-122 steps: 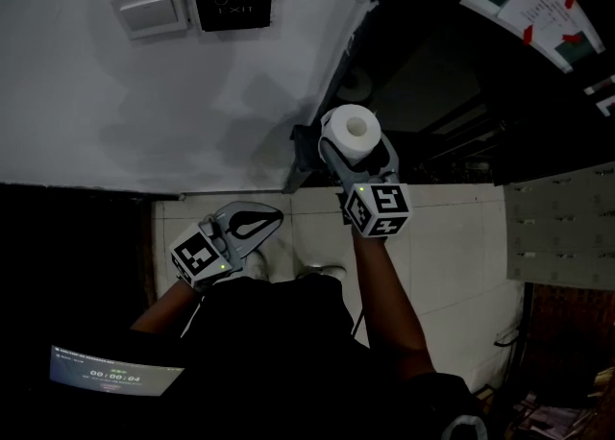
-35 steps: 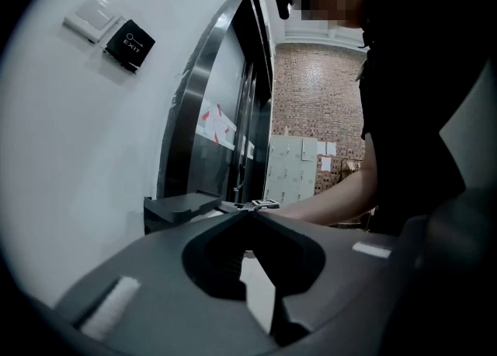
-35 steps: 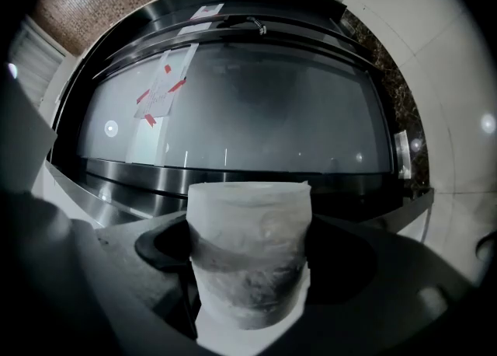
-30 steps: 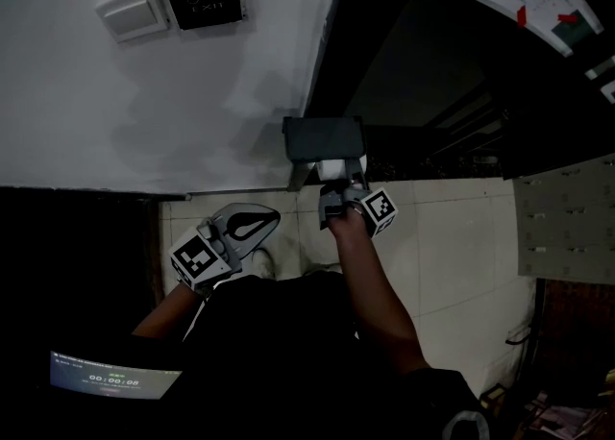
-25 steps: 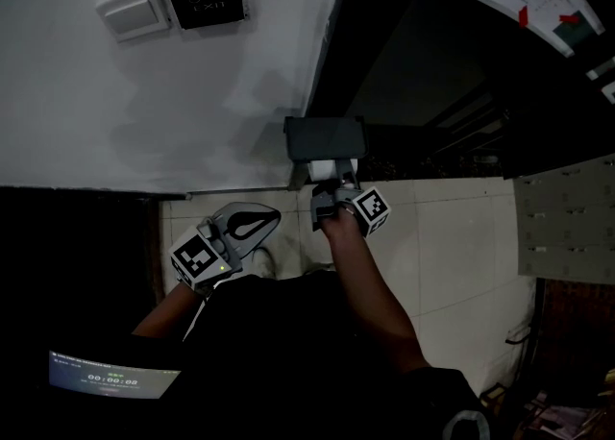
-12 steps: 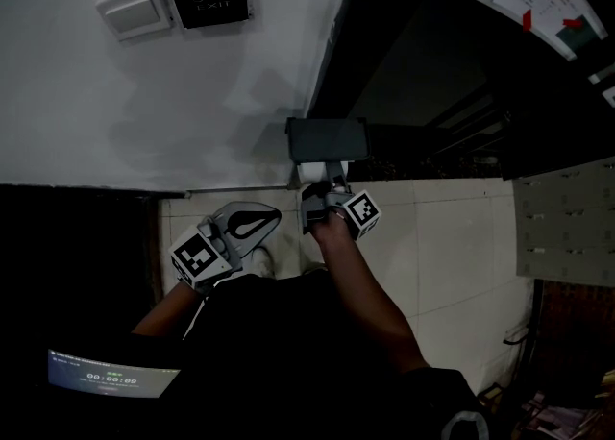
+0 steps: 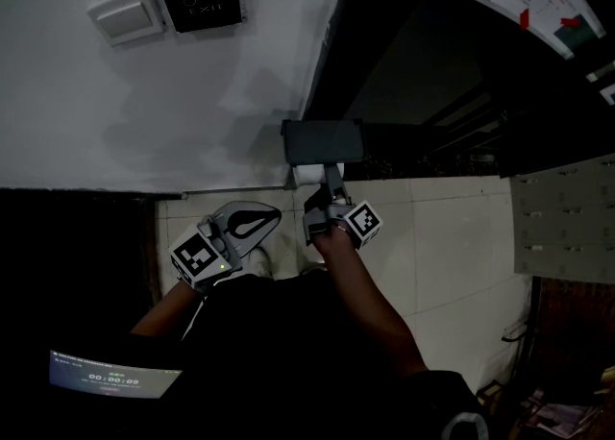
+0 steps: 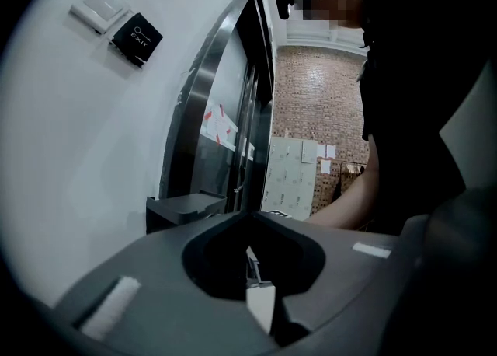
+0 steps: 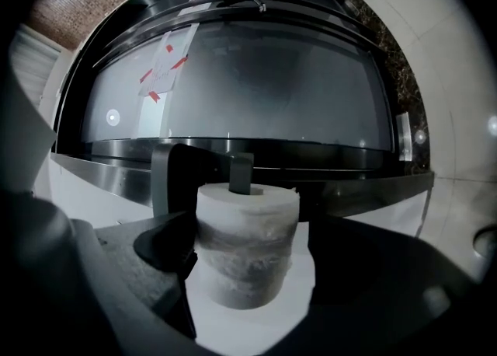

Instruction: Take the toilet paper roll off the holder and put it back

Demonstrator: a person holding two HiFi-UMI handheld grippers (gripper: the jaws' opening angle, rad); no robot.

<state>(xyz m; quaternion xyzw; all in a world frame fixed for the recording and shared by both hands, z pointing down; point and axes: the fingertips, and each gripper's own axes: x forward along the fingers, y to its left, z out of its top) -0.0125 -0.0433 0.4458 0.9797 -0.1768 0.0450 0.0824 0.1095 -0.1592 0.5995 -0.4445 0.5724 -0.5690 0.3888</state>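
Toilet paper roll [image 9: 247, 238] sits on the peg of the dark holder [image 7: 323, 142], at twelve o'clock from the right gripper [image 9: 247, 260], whose spread jaws flank it loosely. Left gripper [image 8: 250, 218], clenched and empty, hangs at eight o'clock from the holder.

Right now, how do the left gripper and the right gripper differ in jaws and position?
The left gripper has its jaws shut on nothing; the right gripper has its jaws wide either side of the toilet paper roll. The left gripper hangs back from the holder; the right gripper is up at it. Both carry marker cubes.
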